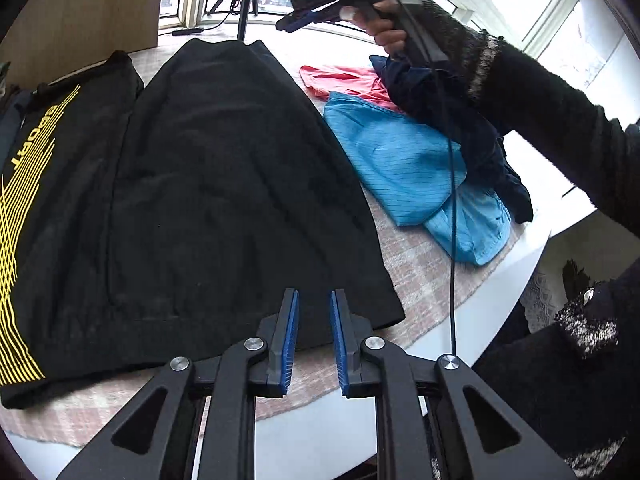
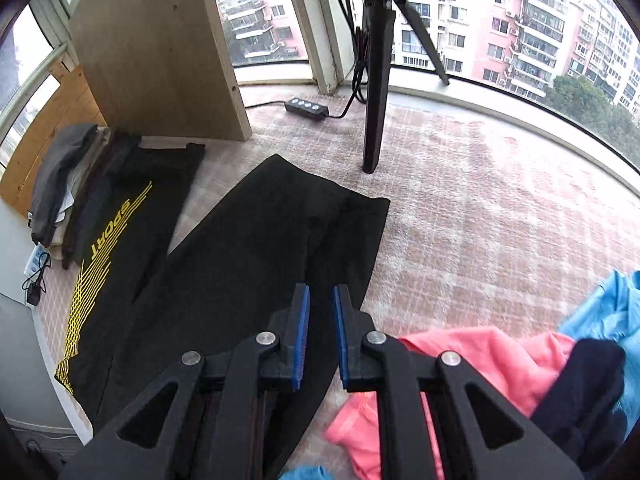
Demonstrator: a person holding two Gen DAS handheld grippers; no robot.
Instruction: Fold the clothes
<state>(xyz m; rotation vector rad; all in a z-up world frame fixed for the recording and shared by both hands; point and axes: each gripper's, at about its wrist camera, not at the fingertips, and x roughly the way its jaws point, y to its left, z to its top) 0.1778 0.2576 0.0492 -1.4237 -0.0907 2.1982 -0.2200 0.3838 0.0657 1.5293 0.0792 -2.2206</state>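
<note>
Black garment [image 1: 240, 184] lay flat on checked cloth [image 1: 420, 272], beside folded SPORT shirt [image 1: 44, 184]. Left gripper [image 1: 314, 300] hovered over near hem, spread, empty. Right gripper [image 2: 320, 296] raised, parted, empty. Best pinched both hem corners together, folded evenly.

left claw [image 1: 314, 300]: parted, empty | right claw [image 2: 321, 294]: parted, raised

Daylight floods through the tall glass windows [image 1: 532, 4], overexposed in the left view; fisheye edges curve darkly, sharpness slightly soft.
</note>
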